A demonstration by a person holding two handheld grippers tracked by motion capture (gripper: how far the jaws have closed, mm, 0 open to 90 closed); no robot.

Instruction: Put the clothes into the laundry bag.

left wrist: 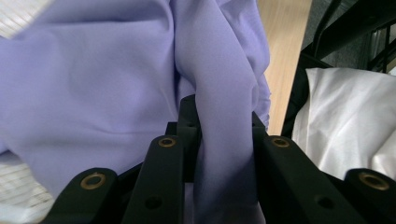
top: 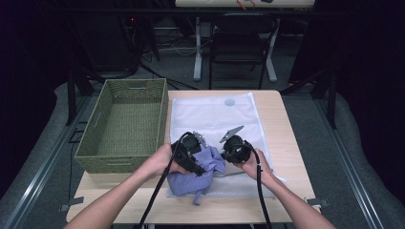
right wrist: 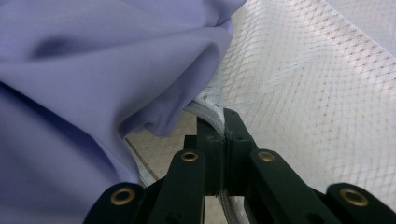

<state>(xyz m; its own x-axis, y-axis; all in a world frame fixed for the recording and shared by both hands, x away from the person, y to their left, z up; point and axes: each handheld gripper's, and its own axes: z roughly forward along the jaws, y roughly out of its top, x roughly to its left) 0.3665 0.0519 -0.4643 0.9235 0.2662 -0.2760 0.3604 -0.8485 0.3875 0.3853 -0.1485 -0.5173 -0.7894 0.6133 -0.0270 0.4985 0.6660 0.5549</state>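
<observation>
Judging from how things lie, the step in hand is putting the crumpled lilac cloth garment (top: 200, 172) into the flat white mesh laundry bag (top: 215, 114), which lies just right of the empty green woven basket (top: 125, 125). Left gripper (left wrist: 224, 135) pinches a fold of the garment at the bag's near end, while right gripper (right wrist: 219, 126) is clamped on the bag's edge. Next, I think, the opening must be lifted and the garment pushed in.

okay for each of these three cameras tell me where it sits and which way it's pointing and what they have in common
High view: above the person's side, looking forward and down at the table; both forearms enter from the bottom.
Left gripper view: rides the left gripper, looking along its jaws, shut on the purple cloth.
Right gripper view: rides the right gripper, looking along its jaws, pinching the white mesh bag at its edge.
Shared: the purple cloth and the mesh bag appear in all three.
</observation>
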